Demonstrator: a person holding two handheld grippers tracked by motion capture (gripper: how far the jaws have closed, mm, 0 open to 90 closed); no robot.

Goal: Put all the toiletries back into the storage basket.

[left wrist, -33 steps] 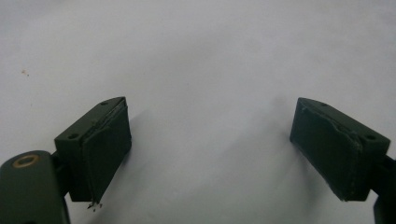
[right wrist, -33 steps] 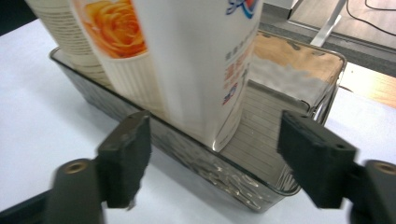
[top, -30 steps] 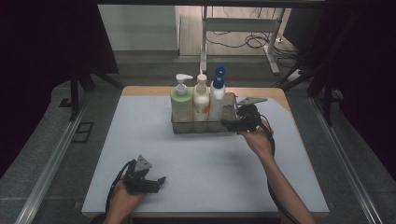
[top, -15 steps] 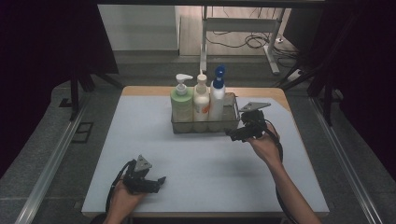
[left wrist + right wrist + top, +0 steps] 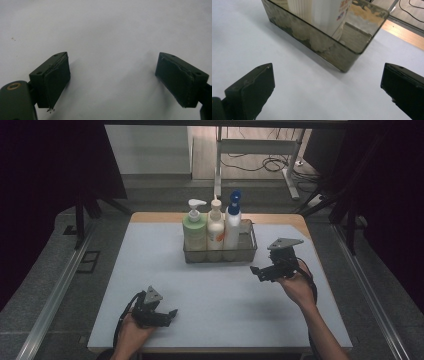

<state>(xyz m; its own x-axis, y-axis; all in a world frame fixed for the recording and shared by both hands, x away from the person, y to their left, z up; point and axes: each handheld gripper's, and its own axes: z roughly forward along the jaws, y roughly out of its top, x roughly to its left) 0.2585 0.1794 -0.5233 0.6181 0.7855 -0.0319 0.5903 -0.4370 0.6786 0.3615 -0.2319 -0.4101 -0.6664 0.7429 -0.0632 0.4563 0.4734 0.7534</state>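
A metal mesh tray (image 5: 220, 256) stands at the back middle of the white table. It holds a green pump bottle (image 5: 194, 229), a white bottle with an orange label (image 5: 215, 227) and a white bottle with a blue spray top (image 5: 232, 222). My right gripper (image 5: 258, 271) hovers right of the tray and nearer, its jaws pointing left. Its jaws have just been opening and stand open with nothing between them. In the right gripper view (image 5: 328, 82) the tray's corner (image 5: 342, 53) and a white bottle (image 5: 319, 12) lie ahead. My left gripper (image 5: 169, 315) rests open near the front left, over bare table (image 5: 112, 77).
The white mat (image 5: 210, 295) covers a wooden tabletop whose edge (image 5: 280, 218) shows behind the tray. Metal rails run along the floor on both sides, and a stand with cables (image 5: 265, 165) is behind the table.
My right gripper has drawn back from the tray's right end toward the near right. The left gripper has stayed in place.
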